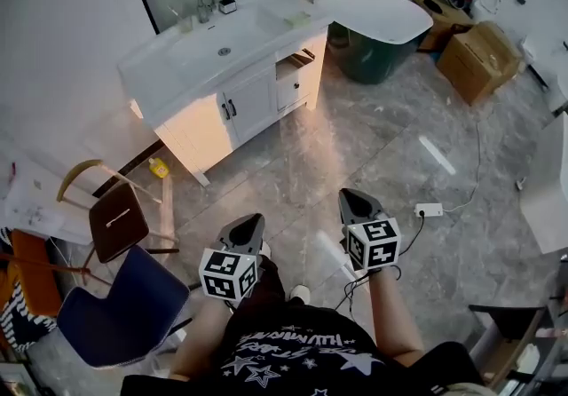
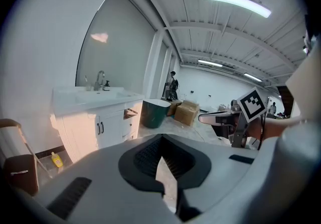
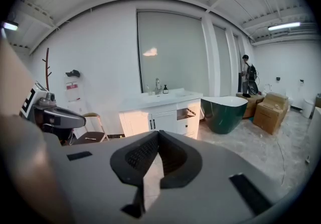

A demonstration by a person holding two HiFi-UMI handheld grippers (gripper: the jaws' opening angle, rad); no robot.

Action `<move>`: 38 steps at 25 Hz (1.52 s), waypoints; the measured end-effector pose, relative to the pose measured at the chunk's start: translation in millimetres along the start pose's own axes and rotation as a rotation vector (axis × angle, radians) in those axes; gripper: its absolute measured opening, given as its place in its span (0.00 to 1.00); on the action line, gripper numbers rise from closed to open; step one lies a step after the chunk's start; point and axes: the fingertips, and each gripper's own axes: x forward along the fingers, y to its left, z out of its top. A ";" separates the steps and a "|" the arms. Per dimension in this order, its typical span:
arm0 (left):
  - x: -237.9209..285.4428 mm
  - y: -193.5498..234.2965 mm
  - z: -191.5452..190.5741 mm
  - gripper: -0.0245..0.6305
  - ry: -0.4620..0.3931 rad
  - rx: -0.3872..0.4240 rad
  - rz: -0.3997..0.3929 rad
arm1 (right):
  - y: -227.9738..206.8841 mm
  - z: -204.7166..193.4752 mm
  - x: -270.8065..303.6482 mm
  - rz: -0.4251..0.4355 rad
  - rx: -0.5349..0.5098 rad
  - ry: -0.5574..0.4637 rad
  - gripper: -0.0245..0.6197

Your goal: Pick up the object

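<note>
Over the marble floor [image 1: 355, 132] near the vanity [image 1: 173, 70], left gripper [image 1: 252, 220] and right gripper [image 1: 349, 196] hung, jaws together, empty.

Bright ceiling lamp [image 2: 235, 2], fisheye-warped edges

White vanity [image 1: 241, 106], green tub [image 1: 377, 59], seemingly yellow bottle [image 1: 159, 169]

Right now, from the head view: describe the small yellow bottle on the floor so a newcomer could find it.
Find the white vanity cabinet along the wall, then follow it to the end nearest the brown chair. The yellow bottle sits on the floor there, between cabinet and chair. It is small and the only bright yellow thing on that grey floor.
</note>
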 end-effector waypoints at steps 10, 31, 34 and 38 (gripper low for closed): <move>18.8 21.4 16.3 0.06 0.001 0.009 -0.011 | -12.7 18.2 29.1 -0.031 0.063 -0.023 0.06; 127.2 230.4 120.4 0.06 -0.035 0.014 -0.056 | 6.7 127.8 254.8 -0.030 0.157 -0.040 0.45; 138.1 245.9 128.2 0.06 -0.039 0.001 -0.049 | 3.4 134.6 272.7 -0.031 0.155 -0.032 0.45; 158.5 260.0 134.2 0.06 -0.025 -0.014 -0.037 | -13.6 144.4 300.3 -0.035 0.159 -0.027 0.45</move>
